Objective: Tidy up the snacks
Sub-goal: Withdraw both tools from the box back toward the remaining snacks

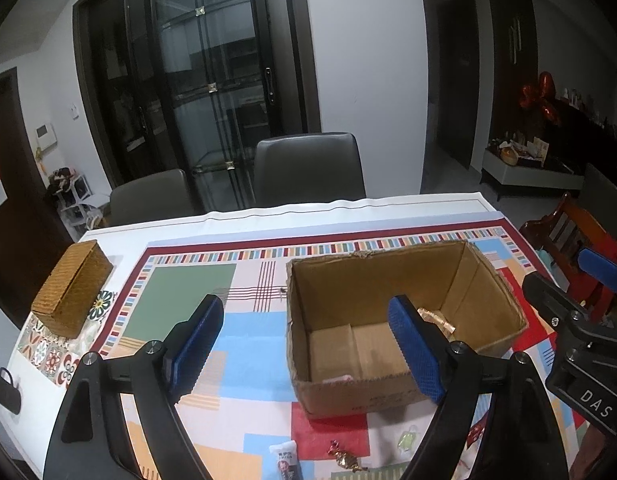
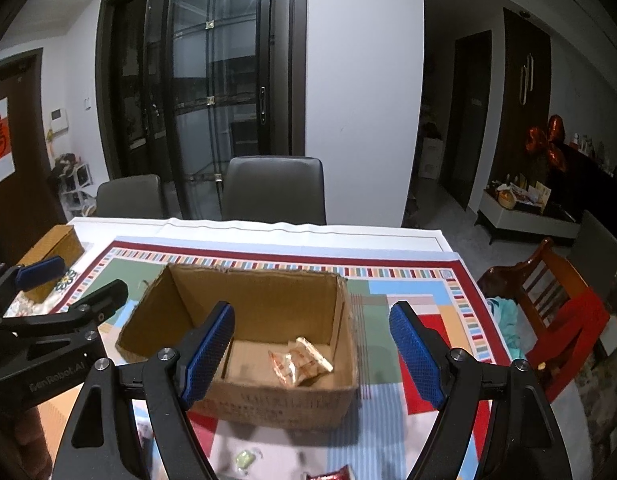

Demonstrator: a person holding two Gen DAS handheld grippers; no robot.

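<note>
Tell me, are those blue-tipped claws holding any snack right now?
No. The left gripper and right gripper both stand open and empty, above the cardboard box.

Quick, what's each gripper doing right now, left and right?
Left gripper: open, holding nothing.
Right gripper: open, holding nothing.

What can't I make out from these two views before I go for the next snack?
- Cardboard box contents: left wrist view, the left tool's pad covers most of the wrapped snacks.
- Red packet: right wrist view, cut off by the bottom edge.
- Green candy: right wrist view, blurred.
- White packet: left wrist view, print too small, cut off below.
</note>
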